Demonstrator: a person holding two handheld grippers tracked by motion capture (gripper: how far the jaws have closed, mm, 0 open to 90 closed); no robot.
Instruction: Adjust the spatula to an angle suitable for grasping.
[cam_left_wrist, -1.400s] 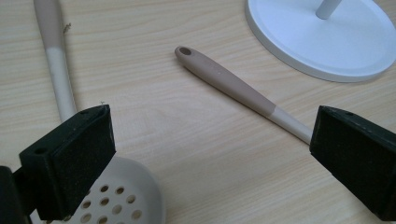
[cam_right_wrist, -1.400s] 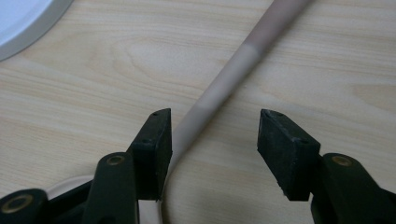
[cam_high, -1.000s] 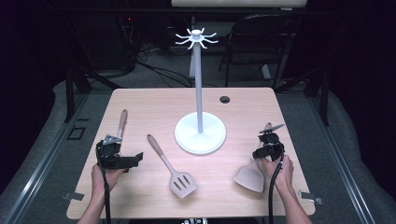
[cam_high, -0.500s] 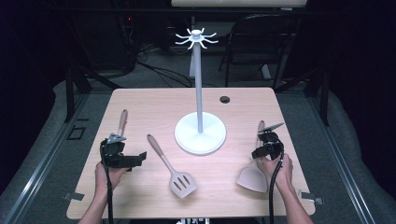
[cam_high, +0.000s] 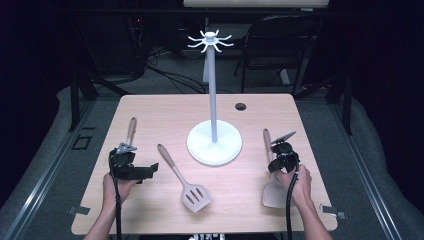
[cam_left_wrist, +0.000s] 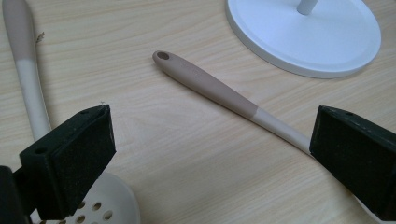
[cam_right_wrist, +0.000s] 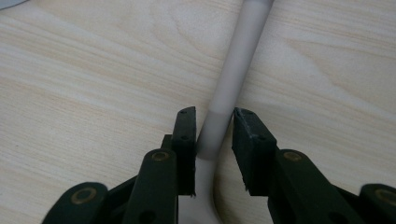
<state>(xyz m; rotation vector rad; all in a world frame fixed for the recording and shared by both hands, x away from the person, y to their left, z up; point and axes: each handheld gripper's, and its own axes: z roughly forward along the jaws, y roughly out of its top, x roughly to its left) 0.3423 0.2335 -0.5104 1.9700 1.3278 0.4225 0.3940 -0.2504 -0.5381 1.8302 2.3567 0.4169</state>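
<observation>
The right gripper (cam_right_wrist: 212, 128) has just been closing its jaws around the solid spatula's (cam_high: 273, 187) handle near the tabletop's (cam_high: 165, 112) right edge; a sliver of gap remains, so centre the handle before squeezing and lifting. The left gripper (cam_left_wrist: 210, 154) hangs wide open, holding nothing, over the slotted spatula (cam_left_wrist: 219, 91) beside the hook stand (cam_high: 214, 140). Open room lies behind, toward the far edge.
</observation>
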